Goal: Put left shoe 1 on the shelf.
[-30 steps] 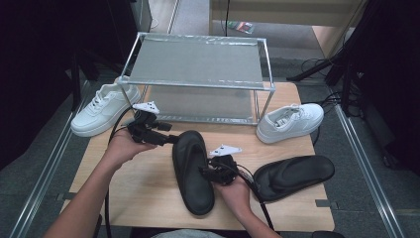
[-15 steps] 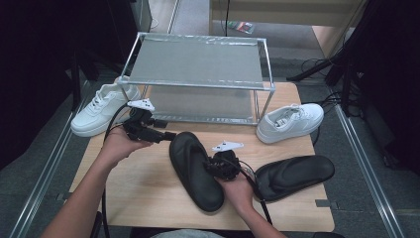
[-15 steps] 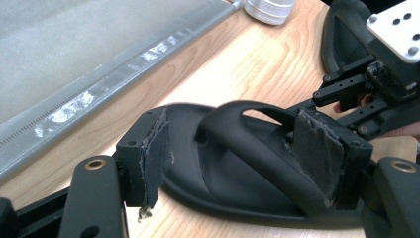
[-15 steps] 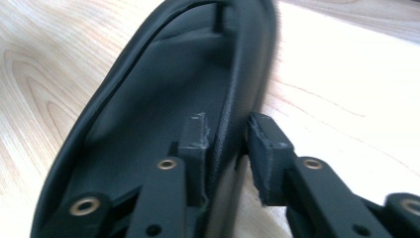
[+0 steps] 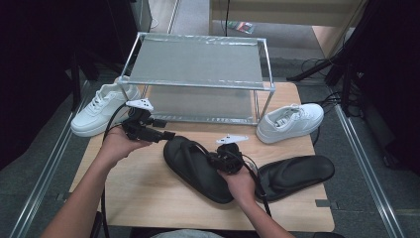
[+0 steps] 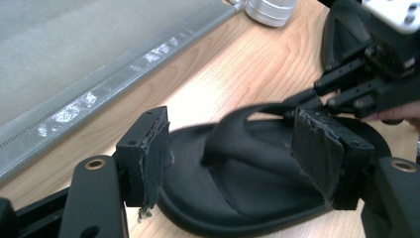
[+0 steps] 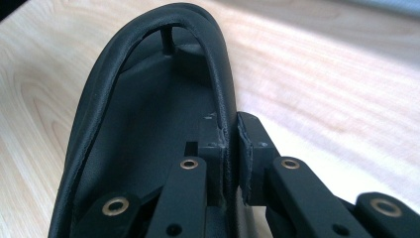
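Black slipper [image 5: 198, 166], soft, light, floppy: my right fingers [image 7: 232, 148] have just closed on its strap edge, left fingers [image 6: 237, 158] spread wide at its nine-o'clock toe.

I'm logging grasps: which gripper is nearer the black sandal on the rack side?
Right. The right gripper is clamped on that black sandal's strap; the left gripper stands open around its toe end, not touching.
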A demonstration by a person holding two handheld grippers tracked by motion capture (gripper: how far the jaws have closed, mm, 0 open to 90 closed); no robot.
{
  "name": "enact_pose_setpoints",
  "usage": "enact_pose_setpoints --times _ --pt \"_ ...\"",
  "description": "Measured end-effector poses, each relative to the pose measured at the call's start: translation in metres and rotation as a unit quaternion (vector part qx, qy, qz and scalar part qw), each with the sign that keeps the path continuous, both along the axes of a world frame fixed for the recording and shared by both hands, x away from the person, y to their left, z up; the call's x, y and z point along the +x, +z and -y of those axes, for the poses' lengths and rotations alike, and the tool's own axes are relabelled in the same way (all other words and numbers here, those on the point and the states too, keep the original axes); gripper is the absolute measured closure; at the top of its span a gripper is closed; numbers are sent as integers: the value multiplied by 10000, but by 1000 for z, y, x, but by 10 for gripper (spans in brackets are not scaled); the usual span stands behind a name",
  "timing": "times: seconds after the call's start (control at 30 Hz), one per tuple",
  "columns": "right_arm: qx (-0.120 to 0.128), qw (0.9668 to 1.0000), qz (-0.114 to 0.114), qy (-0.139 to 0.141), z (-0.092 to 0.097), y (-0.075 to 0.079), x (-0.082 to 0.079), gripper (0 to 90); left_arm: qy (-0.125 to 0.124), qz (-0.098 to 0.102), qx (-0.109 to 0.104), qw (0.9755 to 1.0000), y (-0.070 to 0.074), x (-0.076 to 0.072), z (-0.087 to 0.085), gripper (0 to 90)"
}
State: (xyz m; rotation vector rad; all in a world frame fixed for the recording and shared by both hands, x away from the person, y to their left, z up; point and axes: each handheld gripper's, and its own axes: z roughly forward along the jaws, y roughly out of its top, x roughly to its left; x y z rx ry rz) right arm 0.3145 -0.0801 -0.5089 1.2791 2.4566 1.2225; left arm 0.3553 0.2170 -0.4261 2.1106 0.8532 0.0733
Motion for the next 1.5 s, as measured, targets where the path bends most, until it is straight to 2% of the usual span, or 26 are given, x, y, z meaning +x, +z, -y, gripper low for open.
enact_pose_setpoints --times 0.23,0.3,0.43,0.57,0.77,0.8,0.83,0.93,1.0,1.1,1.2,1.3,1.33,1.4,1.5 --pt "23 9996 159 -232 3 15 20 831 -11 38 58 10000 1 0 -3 315" --pt "31 9993 195 -316 3 17 29 830 -21 55 9 10000 2 -1 -5 315" --pt "-22 9985 246 -491 0 20 46 829 7 37 -4 10000 2 -1 -7 315" --pt "34 9974 238 -681 -4 19 67 831 -19 28 31 10000 1 -1 -6 315" --pt "-50 9937 262 -1089 -9 13 95 830 -55 16 40 10000 0 0 -5 315" --pt "-50 9937 262 -1089 -9 13 95 830 -55 16 40 10000 0 0 -5 315" --pt "-23 9919 222 -1253 -10 10 106 829 -47 7 34 10000 0 0 -5 316" --pt "46 9887 200 -1485 -13 7 116 826 -47 -7 32 10000 0 1 -5 315" --pt "153 9865 133 -1624 -17 5 121 826 -53 9 49 10000 -1 1 -6 316" --pt "-37 9850 372 -1686 -26 6 126 824 -24 32 39 10000 -1 1 -7 316" --pt "-64 9836 417 -1753 -30 6 132 819 -29 30 46 10000 -1 1 -7 316" --pt "-137 9836 363 -1759 -32 4 134 817 -47 49 53 10000 -1 1 -7 317" --pt "-191 9840 446 -1712 -31 1 133 802 -39 47 47 10000 -1 1 -7 317" --pt "-127 9846 413 -1695 -31 1 132 784 -38 40 68 10000 -2 2 -6 317" --pt "-24 9866 351 -1593 -28 3 132 687 -86 7 66 9999 -2 2 -5 317"
